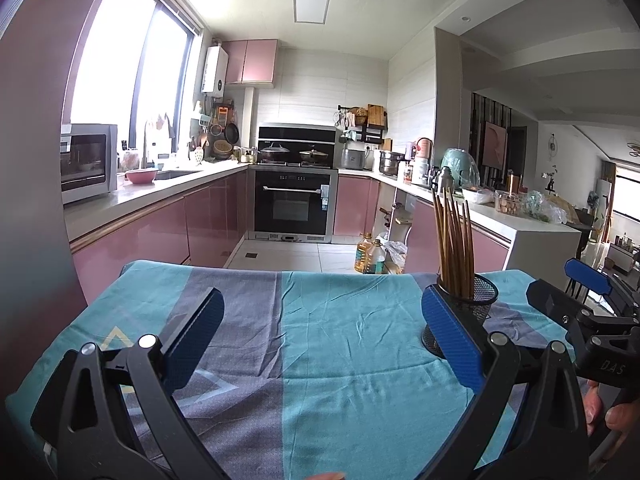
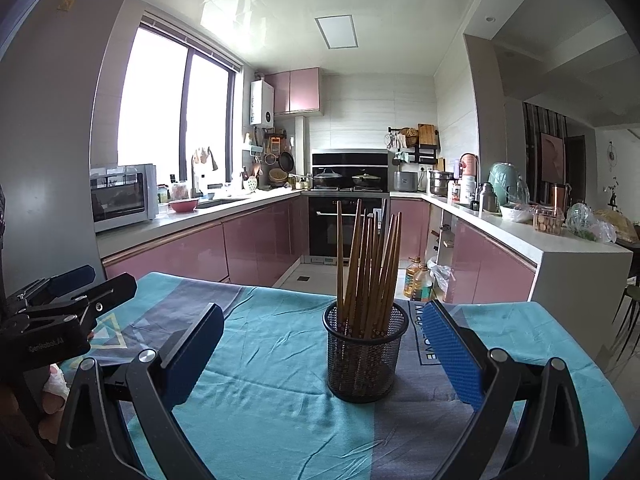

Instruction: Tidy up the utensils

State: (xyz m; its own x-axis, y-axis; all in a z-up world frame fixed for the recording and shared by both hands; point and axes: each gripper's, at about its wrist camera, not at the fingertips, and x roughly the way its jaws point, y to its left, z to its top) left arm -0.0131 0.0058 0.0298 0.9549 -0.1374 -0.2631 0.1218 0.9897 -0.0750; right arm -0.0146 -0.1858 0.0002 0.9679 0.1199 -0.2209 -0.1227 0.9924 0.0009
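Judging by the layout, sorting looks done or at a pause: no loose utensils show on the counter [image 2: 280, 360]. Left tongs [image 1: 320, 340], lower centre of left view, gape wide, empty, level w/ the cloth. Chopsticks [image 2: 366, 264] stand in the mesh cup [image 2: 364, 356], frame centre in right view. Right tongs [image 2: 322, 356] straddle the cup w/o touching, wide open, holding nothing. Next move, if any, needs a fresh target.

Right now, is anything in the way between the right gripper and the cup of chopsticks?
No, nothing visible is. The right gripper is open, and the mesh cup with the chopsticks stands straight ahead between its fingers, with only tablecloth around it.
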